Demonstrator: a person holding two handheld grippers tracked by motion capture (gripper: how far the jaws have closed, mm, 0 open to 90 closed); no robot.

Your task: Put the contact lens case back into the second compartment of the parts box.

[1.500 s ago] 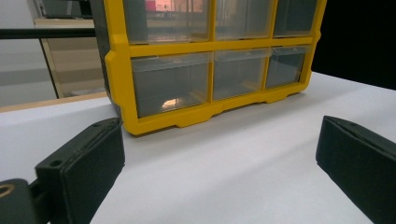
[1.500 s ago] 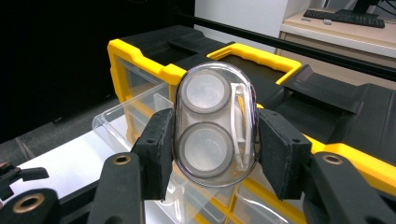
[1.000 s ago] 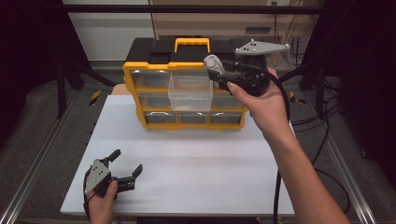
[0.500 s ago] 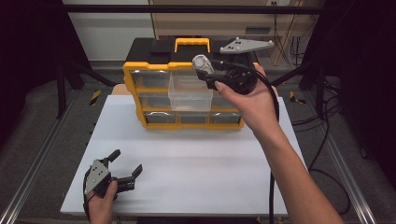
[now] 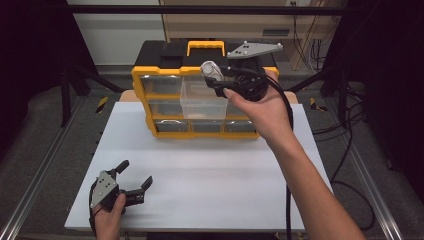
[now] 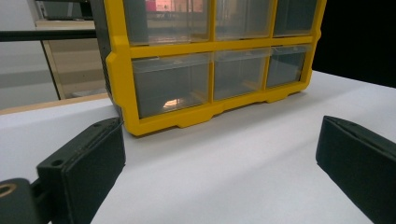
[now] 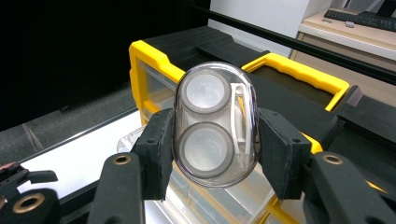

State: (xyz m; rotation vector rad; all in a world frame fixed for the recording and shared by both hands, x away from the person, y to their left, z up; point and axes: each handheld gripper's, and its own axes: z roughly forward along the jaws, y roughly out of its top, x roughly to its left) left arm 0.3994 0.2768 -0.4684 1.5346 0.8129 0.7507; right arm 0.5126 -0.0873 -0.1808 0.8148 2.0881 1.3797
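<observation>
My right gripper [image 5: 214, 76] is shut on a clear oval case [image 5: 208, 69] with two round grey wells and a white piece inside; in the right gripper view the case [image 7: 212, 123] stands upright between both pads. It hangs above the pulled-out clear drawer [image 5: 202, 105] in the middle row of a yellow and black drawer organizer [image 5: 165, 97]. My left gripper [image 5: 135, 173] rests on the white table near its front left corner, jaws wide open with nothing between them [image 6: 219, 154], facing the organizer's bottom drawers [image 6: 170, 86].
The organizer has a yellow carry handle [image 7: 299, 65] on its black top. White tabletop [image 5: 215, 170] stretches between the organizer and the front edge. Metal frame rails run along both sides, and cables lie on the floor at the right.
My right gripper has carried the clear case leftward, from over the organizer's right side to above the open middle drawer. The left gripper has stayed put.
</observation>
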